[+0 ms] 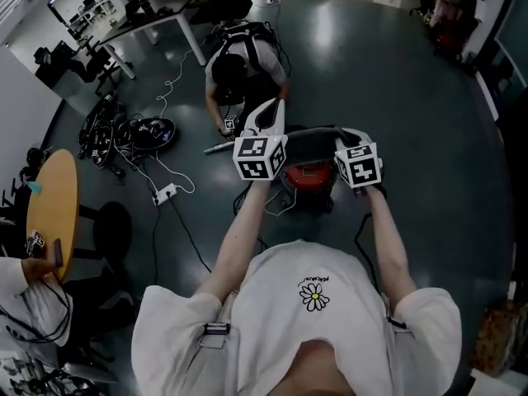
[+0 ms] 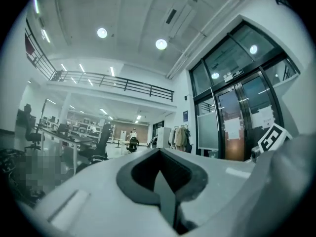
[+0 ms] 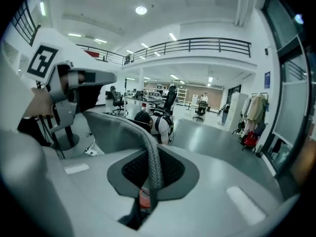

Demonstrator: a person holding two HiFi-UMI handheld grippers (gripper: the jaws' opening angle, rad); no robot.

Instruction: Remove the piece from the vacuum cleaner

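Observation:
The red vacuum cleaner stands on the dark floor below my hands. Its grey ribbed hose arcs up and left from the right gripper, which is shut on it; a bit of red body shows low between the pads. In the head view the hose spans between both grippers as a dark arc. The right gripper is over the vacuum's right side. The left gripper is over its left side, pointing away. The left gripper is shut, with nothing showing between its pads.
A person crouches on the floor just beyond the vacuum, beside a silver tube. A white power strip with cables lies to the left, near a pile of dark gear. A round wooden table stands at far left.

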